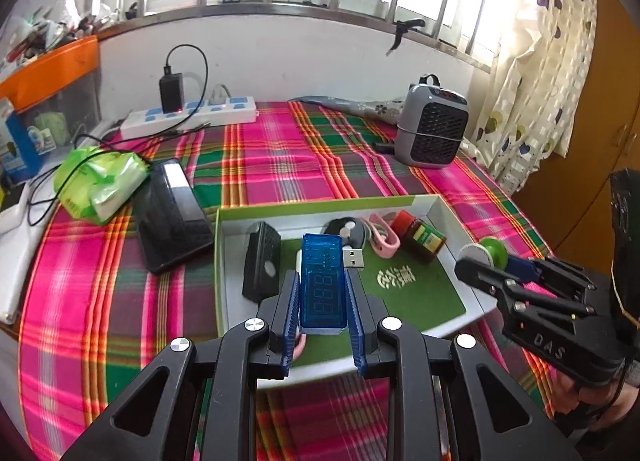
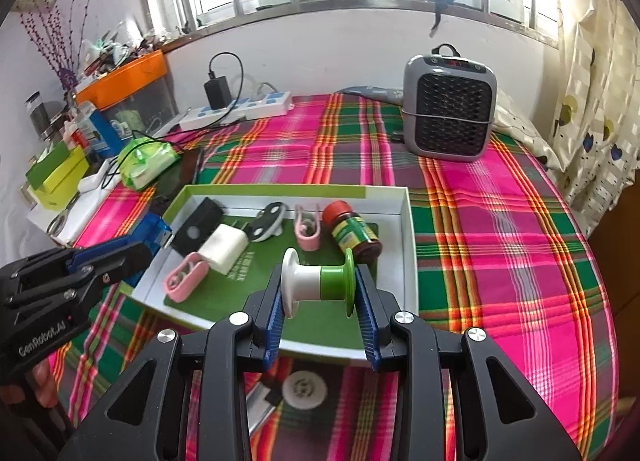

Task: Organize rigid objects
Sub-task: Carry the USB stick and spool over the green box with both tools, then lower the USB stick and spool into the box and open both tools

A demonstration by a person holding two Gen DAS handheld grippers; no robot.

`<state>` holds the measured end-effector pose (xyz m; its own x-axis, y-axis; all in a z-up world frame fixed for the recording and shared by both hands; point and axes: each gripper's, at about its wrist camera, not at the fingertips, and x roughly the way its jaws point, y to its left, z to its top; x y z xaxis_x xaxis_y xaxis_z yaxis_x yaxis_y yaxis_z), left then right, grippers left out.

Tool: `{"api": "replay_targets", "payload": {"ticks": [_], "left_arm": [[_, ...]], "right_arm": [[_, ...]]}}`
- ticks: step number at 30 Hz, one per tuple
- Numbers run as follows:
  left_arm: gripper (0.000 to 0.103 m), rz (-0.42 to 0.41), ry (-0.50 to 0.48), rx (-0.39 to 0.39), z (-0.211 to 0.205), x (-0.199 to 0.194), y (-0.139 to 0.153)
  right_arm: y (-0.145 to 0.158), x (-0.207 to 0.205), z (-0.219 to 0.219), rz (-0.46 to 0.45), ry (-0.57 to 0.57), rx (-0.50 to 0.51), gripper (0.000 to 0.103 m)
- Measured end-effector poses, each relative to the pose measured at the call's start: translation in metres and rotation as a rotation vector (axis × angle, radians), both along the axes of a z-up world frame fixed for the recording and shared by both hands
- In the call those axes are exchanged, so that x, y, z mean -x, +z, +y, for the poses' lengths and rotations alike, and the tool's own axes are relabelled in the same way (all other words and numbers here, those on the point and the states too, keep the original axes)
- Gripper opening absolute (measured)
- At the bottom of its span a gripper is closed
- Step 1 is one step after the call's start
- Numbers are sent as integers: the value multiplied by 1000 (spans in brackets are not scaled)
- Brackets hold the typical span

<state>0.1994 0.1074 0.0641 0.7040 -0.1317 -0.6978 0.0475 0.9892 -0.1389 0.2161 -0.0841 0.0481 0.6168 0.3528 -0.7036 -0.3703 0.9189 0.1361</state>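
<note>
Well along — the shallow white box with a green liner (image 2: 406, 221) at centre frame holds several items already (bottle, charger, clips). Left gripper (image 1: 323, 297) clamps a translucent blue USB meter (image 1: 322, 281); right gripper (image 2: 320, 297) clamps a white-and-green spool (image 2: 318, 281) — both above the box, not yet placed.

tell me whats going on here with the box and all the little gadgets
A person is sorting small items into a shallow white box on a plaid cloth. The left tongs are shut on a blue USB tester, held above the box. The right tongs grip a white and green spool by its end flanges, also over the box. Already in the box are a white charger, two pink clips, a red-capped bottle and some black pieces.
</note>
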Motion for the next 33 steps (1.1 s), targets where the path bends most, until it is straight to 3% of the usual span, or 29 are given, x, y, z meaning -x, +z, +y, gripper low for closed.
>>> {"api": "replay_targets", "payload": {"ticks": [14, 33], "left_arm": [[21, 56, -4, -15, 0, -50, -17], [21, 117, 18, -32, 4, -79, -39]], "right_arm": [[-21, -22, 11, 54, 55, 19, 34], [-38, -36, 30, 71, 102, 88, 34]]}}
